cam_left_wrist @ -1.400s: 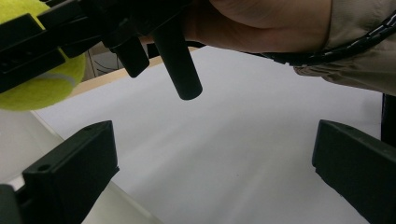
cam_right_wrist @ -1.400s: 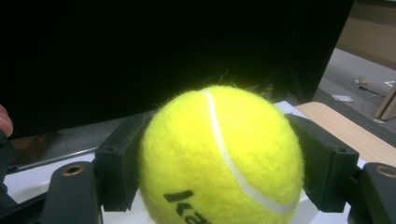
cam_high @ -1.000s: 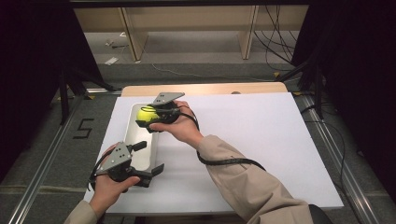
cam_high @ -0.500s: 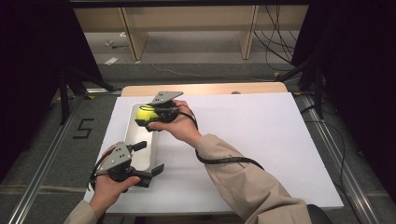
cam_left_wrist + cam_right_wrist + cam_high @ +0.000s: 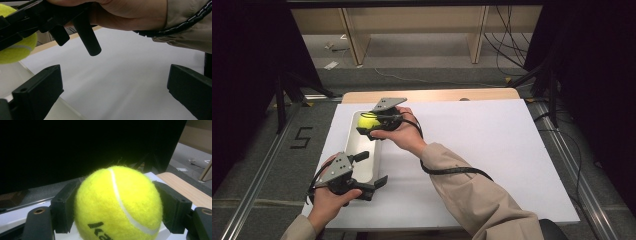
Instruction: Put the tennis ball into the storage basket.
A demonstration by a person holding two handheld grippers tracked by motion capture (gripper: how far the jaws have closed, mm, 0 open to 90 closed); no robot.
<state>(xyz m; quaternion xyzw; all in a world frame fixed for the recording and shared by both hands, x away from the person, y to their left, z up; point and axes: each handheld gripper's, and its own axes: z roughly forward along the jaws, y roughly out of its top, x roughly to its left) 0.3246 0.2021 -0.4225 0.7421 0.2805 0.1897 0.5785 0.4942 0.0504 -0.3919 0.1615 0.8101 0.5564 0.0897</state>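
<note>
Beige sleeves, blk hand-held grippers, grey plates, coiled cable

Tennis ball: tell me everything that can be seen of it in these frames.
The tennis ball is bright yellow-green with a fuzzy felt surface, one curved white seam and part of a black printed word low on its face. It looks whole and round. The right gripper is shut on it, a black jaw pressed against each side. In the high view it is held over the far end of the white tray; whether it touches the tray cannot be told.
</note>
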